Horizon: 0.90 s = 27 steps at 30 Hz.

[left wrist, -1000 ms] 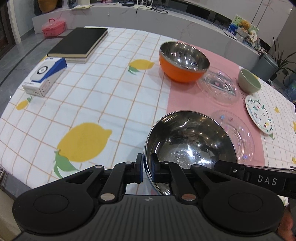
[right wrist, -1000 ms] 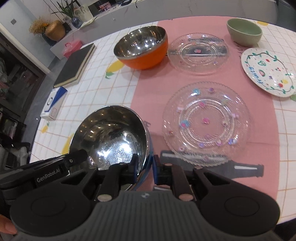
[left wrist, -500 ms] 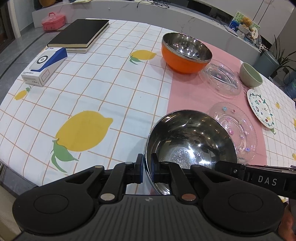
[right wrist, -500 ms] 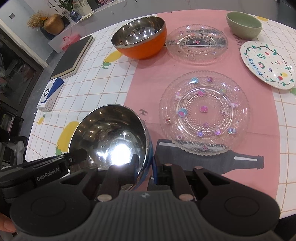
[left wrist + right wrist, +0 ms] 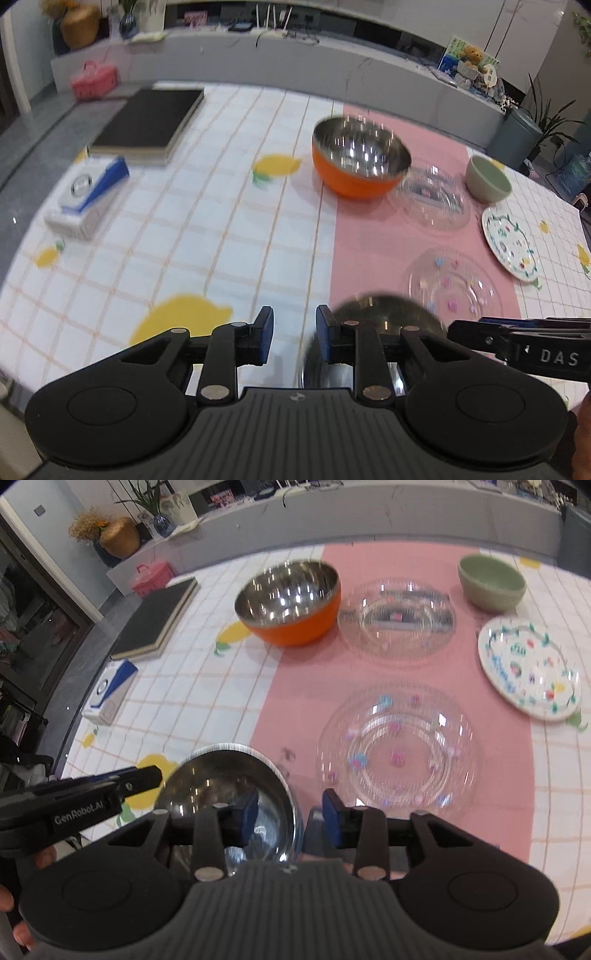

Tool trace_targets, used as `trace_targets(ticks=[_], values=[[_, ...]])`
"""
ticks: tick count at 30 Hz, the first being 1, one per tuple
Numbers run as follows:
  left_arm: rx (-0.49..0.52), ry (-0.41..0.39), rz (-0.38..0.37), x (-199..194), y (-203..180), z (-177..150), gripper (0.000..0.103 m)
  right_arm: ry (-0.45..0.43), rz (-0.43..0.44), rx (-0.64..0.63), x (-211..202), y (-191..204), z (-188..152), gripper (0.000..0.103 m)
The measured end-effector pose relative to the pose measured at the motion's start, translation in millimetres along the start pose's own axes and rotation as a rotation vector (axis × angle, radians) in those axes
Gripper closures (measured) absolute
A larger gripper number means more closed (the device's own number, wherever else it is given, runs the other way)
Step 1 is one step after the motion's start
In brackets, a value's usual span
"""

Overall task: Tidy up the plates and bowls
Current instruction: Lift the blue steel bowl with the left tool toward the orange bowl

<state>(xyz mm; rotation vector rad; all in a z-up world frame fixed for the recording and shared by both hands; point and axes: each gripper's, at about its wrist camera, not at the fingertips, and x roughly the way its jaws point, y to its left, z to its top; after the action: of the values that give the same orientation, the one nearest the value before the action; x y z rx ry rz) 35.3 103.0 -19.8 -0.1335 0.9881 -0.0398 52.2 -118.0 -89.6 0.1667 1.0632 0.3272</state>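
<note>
A steel bowl with a blue outside point(image 5: 229, 786) sits at the table's near edge; in the left wrist view it point(image 5: 384, 310) is partly hidden behind the right finger. My left gripper point(image 5: 291, 338) is open, its rim outside the jaws. My right gripper point(image 5: 290, 821) is open, the bowl's rim still between its fingers. An orange steel bowl point(image 5: 360, 158) point(image 5: 291, 602) stands farther back. Two clear glass plates point(image 5: 397, 755) point(image 5: 397, 618), a green bowl point(image 5: 491, 581) and a white painted plate point(image 5: 530, 668) lie on the pink cloth.
A black book point(image 5: 147, 125), a blue and white box point(image 5: 88, 195) and a red case point(image 5: 94, 79) are at the far left. The checked lemon tablecloth point(image 5: 207, 229) covers the left half. A grey counter runs behind the table.
Both grippers have opened and let go of the steel bowl's rim. Both have pulled back and up, so the bowl now sits lower in both views.
</note>
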Motion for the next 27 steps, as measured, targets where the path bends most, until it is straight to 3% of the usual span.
trace_targets(ticks=[14,21,27], values=[[0.129,-0.059,-0.012,14.4,-29.3,83.0,0.065,-0.063,-0.043,-0.050,4.0,-5.0,78.1,0.053],[0.113,-0.073,-0.012,51.3,-30.3,119.4,0.061,-0.051,-0.065,-0.045,35.8,-9.6,125.8,0.053],[0.032,-0.025,-0.022,96.0,-20.5,138.9,0.056,-0.022,-0.092,0.005,77.3,-21.2,159.4,0.054]])
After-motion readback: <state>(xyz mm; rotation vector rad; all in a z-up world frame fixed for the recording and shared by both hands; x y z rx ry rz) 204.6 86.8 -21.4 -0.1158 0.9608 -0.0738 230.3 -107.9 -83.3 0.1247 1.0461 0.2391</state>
